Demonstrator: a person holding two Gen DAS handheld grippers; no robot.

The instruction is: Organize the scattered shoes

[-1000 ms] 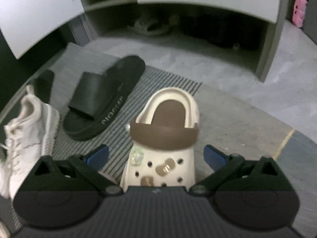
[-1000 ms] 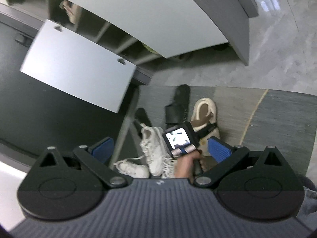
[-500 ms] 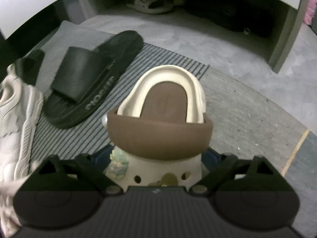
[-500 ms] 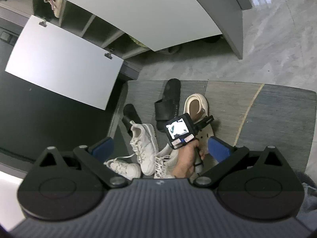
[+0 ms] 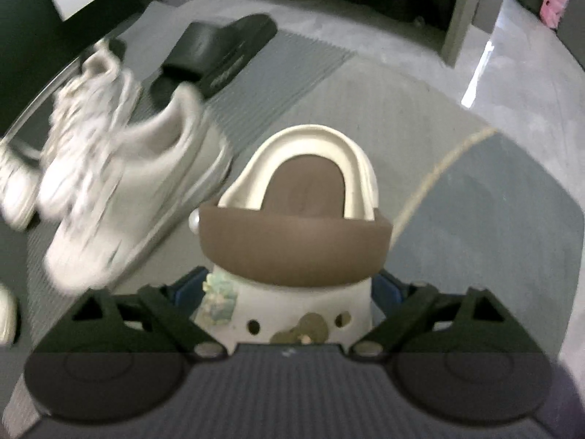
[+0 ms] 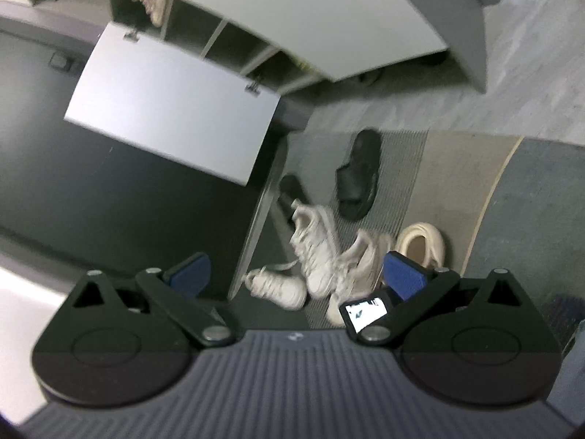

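Left gripper (image 5: 289,289): clenched on the toe end of the clog (image 5: 303,190), one finger at each side, heel pointing straight ahead, brown strap lying across just ahead of the fingers. Cannot tell whether the sole is off the mat (image 5: 285,73); too blurred. Right gripper (image 6: 298,272): spread wide, holding nothing, hovering high with the shoes below and ahead of it.

Likely trouble from here:
- Drooping or pivoting. Held by the toe alone, with most of the length hanging out ahead; could swing down on a quick move.
- Slipping. Rounded, smooth-looking foam under the pads; probably squashes rather than locks.
- Snagging a charm. Sitting right by the left finger, liable to be knocked off or to spoil the hold.
- Clipping the sneakers (image 5: 120,190). Lying just left of the clog, so best not swung that way.
- Catching the heel on the cabinet (image 6: 256,11) edge far ahead, if brought in too low.
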